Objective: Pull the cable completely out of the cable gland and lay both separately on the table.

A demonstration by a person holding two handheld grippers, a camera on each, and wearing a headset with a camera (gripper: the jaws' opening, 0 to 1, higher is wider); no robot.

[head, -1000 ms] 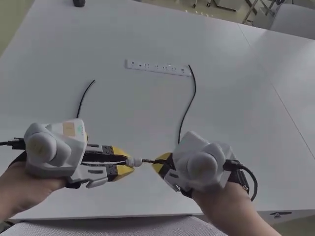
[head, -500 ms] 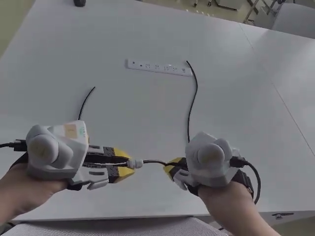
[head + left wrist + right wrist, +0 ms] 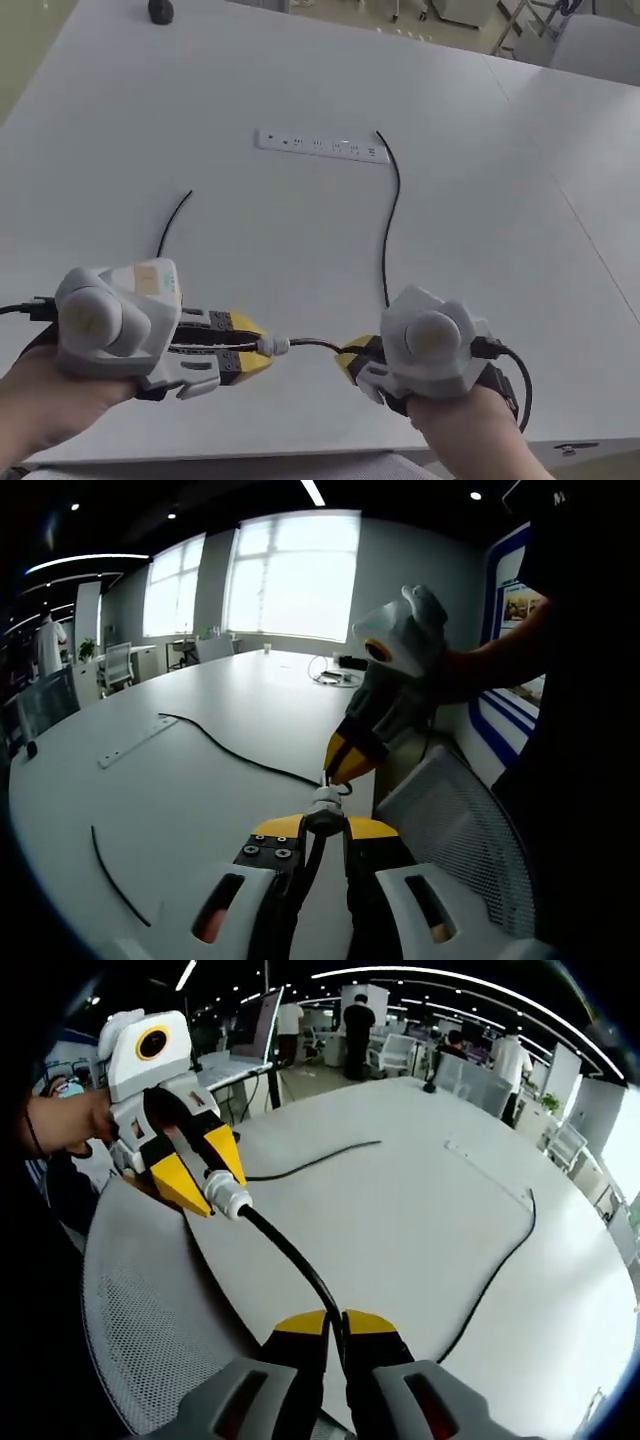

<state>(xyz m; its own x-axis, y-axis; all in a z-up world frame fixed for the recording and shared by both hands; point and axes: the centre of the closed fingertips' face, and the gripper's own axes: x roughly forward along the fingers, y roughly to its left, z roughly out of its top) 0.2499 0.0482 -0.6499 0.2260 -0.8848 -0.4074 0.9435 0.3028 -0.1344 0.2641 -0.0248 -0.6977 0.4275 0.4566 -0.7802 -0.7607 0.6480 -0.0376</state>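
left gripper: pinching gland | right gripper: pinching cable | cable runs into gland, both above near table edge

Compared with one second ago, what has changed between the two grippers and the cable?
The right gripper, shut on the black cable, has drawn away to the right from the left gripper, so a longer stretch of cable shows between it and the white cable gland. Nothing was let go: the left gripper stays shut on the gland. The power strip lies as before.
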